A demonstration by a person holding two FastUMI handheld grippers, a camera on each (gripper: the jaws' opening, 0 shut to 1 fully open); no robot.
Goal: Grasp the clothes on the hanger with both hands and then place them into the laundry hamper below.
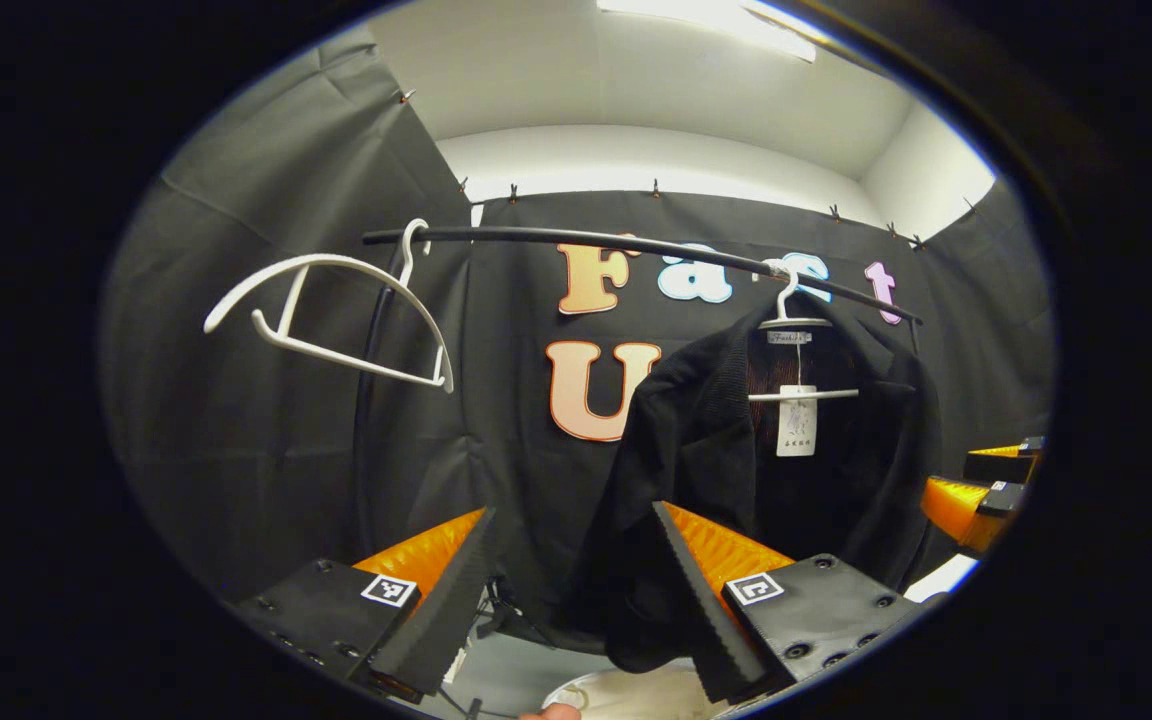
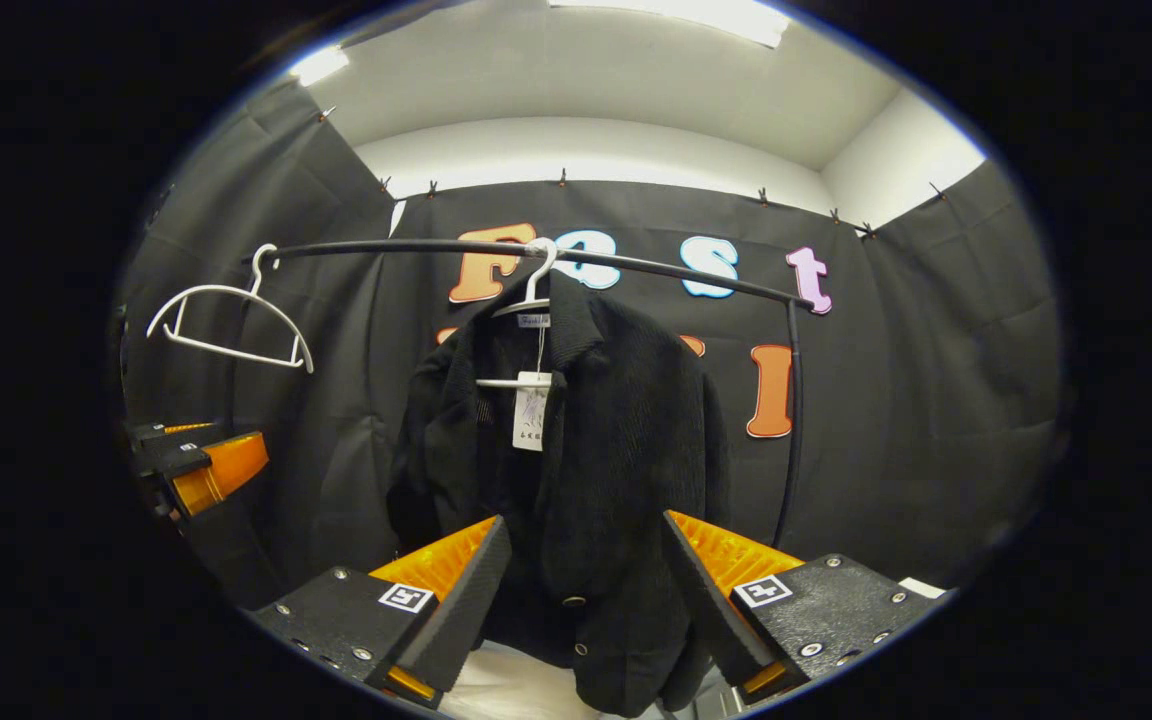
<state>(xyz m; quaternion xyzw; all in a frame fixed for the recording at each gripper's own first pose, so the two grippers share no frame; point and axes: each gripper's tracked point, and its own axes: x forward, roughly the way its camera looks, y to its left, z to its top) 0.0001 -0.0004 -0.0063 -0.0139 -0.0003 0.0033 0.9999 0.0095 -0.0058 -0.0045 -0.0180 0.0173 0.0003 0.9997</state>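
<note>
Light comes from a ceiling panel (image 1: 711, 15) overhead, blown out to pure white in both views. The pale ceiling and upper wall glow brightly, while the black cloth walls soak up light and stay dim. The black jacket (image 2: 576, 470) reads almost flat, its texture faint. Shadows are soft. Fisheye distortion bends the clothes rail (image 2: 536, 255) into an arc and squeezes the edges. Focus is fairly sharp centrally, softer at the near fingers.

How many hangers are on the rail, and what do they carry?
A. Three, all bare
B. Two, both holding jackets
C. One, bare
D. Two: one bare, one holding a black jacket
D: the bare white hanger hangs apart from the hanger carrying the black jacket on the rail.
</note>
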